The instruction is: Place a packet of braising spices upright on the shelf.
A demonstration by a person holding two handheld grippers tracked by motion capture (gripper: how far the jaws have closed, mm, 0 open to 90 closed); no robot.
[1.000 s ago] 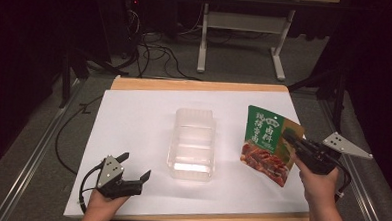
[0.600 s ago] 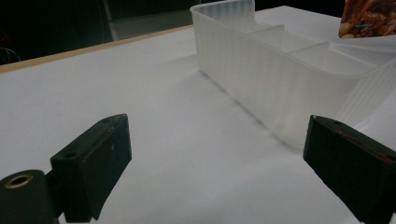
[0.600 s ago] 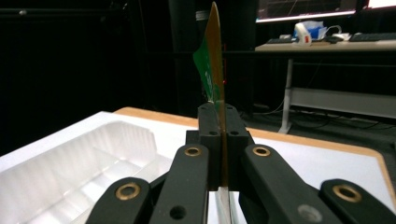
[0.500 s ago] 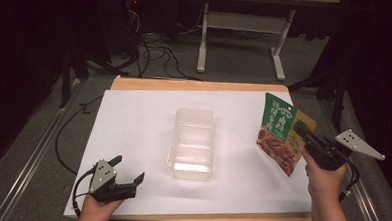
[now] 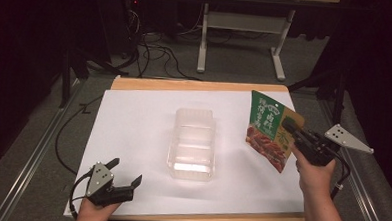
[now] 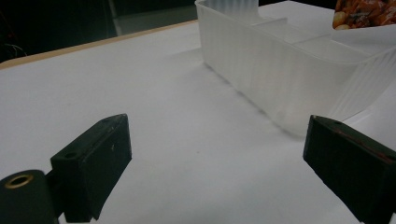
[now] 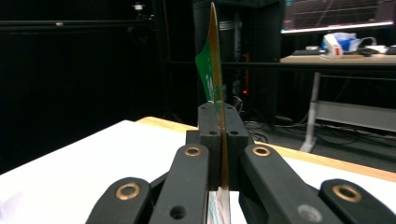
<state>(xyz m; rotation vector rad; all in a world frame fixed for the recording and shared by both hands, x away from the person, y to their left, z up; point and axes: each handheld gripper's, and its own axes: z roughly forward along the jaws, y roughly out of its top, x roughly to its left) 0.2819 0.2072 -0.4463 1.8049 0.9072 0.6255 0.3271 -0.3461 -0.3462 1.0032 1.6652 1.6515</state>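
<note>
A glossy printed foil snack pouch (image 5: pixel 269 129), green and brown, sits thin as a sheet between matt black plastic jaws with brass-coloured rivets. At its nine o'clock, a translucent ribbed plastic container (image 5: pixel 193 144) catches a soft sheen. Smooth matt white paper (image 5: pixel 133 133) covers a pale wooden table (image 5: pixel 195 85), its edge bare at twelve o'clock. A dull grey metal plate (image 5: pixel 347 138) tops the gripper.
</note>
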